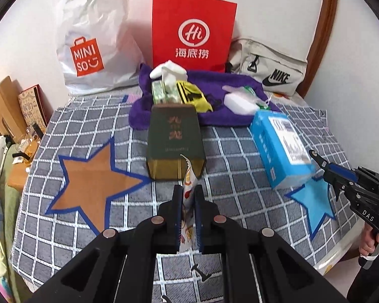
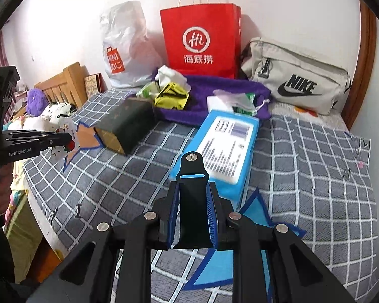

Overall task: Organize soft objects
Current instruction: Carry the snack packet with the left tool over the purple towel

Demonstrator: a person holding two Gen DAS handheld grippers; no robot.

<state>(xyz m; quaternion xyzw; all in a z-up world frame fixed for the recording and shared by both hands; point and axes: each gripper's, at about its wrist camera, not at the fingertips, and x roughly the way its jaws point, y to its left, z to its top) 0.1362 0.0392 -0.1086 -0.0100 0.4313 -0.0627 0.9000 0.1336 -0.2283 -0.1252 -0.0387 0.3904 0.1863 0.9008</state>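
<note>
My left gripper is shut on a white patterned packet and holds it above the checked cloth, just in front of the dark green box. It shows at the left of the right wrist view with the packet. My right gripper is shut on a black and blue clip-like piece, close before the blue box. In the left wrist view it stands beside the blue box. Soft items, a yellow pouch and white cloth, lie on a purple towel.
A checked cloth with an orange star and a blue star covers the bed. A red paper bag, a white Miniso bag and a grey Nike bag stand along the wall. A wooden headboard is at left.
</note>
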